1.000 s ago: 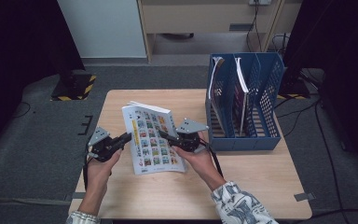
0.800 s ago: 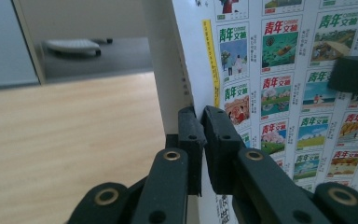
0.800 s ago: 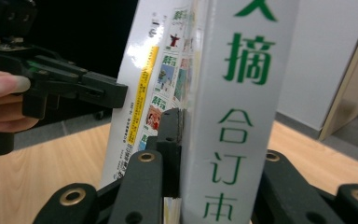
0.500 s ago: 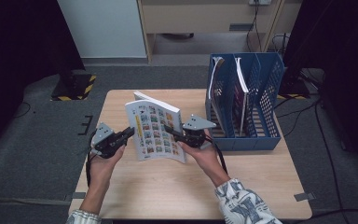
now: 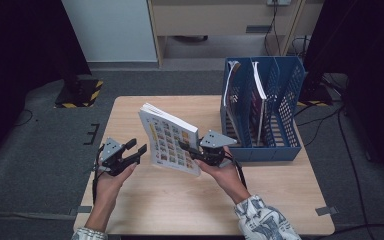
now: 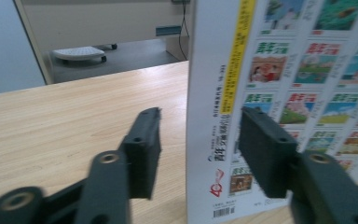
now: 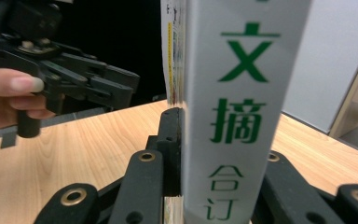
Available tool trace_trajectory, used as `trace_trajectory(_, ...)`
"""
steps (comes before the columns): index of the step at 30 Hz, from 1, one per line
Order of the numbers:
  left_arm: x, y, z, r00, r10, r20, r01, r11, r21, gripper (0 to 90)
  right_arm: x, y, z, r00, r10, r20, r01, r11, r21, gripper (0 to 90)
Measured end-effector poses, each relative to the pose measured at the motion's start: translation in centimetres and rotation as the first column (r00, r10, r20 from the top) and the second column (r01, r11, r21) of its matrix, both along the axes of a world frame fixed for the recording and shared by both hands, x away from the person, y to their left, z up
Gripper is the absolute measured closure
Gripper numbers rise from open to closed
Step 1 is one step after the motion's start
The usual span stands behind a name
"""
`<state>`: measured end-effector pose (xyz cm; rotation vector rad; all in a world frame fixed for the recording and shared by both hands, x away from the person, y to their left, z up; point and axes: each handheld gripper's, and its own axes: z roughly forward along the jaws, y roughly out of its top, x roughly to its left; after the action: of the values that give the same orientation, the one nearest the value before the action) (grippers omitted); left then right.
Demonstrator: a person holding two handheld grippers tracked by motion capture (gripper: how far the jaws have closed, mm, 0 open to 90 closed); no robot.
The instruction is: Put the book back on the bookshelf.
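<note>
Bound magazine volume held upright over the tabletop, beside the blue file rack

The right gripper [image 5: 194, 151] has its jaws clamped on the spine edge of the magazine volume [image 5: 171, 140], tilting it up off the wooden tabletop [image 5: 155, 205], probably so it can slide spine-first into the blue file rack [image 5: 275, 125] standing just to its right, where other volumes already stand in the compartments. The left gripper [image 5: 132, 153] hovers just beside the cover with its jaws spread wide and empty, apparently clear of the free edge, likely ready to steady it
</note>
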<state>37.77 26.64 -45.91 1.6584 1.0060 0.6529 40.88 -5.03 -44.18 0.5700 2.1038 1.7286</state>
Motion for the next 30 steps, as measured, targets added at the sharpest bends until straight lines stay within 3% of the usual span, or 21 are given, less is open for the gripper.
trace_trajectory(2,0.2,0.0,-0.2,1.0000,-0.006,-0.005,0.006,1.0000,-0.007,37.8,-0.2,-0.1,0.0,1.0000,0.007,0.000,-0.007,1.000,0.004,73.4)
trace_trajectory(7,0.8,0.0,-0.7,0.9998,-0.022,0.003,0.022,0.9997,-0.011,29.1,-0.7,-0.2,-0.1,0.9995,0.031,-0.005,-0.031,0.999,0.010,72.6)
trace_trajectory(11,1.0,-0.4,-0.9,0.9991,-0.041,0.007,0.041,0.9990,-0.018,25.8,-0.7,0.3,-0.5,0.9994,0.030,-0.015,-0.029,1.000,0.008,64.0)
trace_trajectory(15,1.0,-0.6,-0.9,0.9986,-0.051,0.009,0.052,0.9987,-0.006,25.3,-0.6,0.8,-1.0,0.9995,0.029,-0.017,-0.029,1.000,0.001,72.5)
trace_trajectory(21,1.0,-0.5,-0.9,0.9977,-0.067,0.010,0.067,0.9977,-0.010,23.6,-0.9,0.8,-0.9,0.9984,0.057,-0.003,-0.057,0.998,-0.010,73.6)
trace_trajectory(27,1.3,-0.5,-1.0,0.9959,-0.090,0.004,0.090,0.9955,-0.028,18.1,-0.9,0.7,-1.1,0.9954,0.093,-0.023,-0.093,0.996,0.009,68.0)
trace_trajectory(29,1.5,-0.6,-1.0,0.9948,-0.101,0.001,0.101,0.9943,-0.034,16.0,-0.8,0.8,-1.2,0.9967,0.076,-0.028,-0.075,0.997,0.008,62.1)
trace_trajectory(30,1.6,-0.6,-1.0,0.9938,-0.111,0.008,0.111,0.9933,-0.032,15.8,-0.7,0.8,-1.3,0.9968,0.074,-0.031,-0.074,0.997,0.009,64.0)
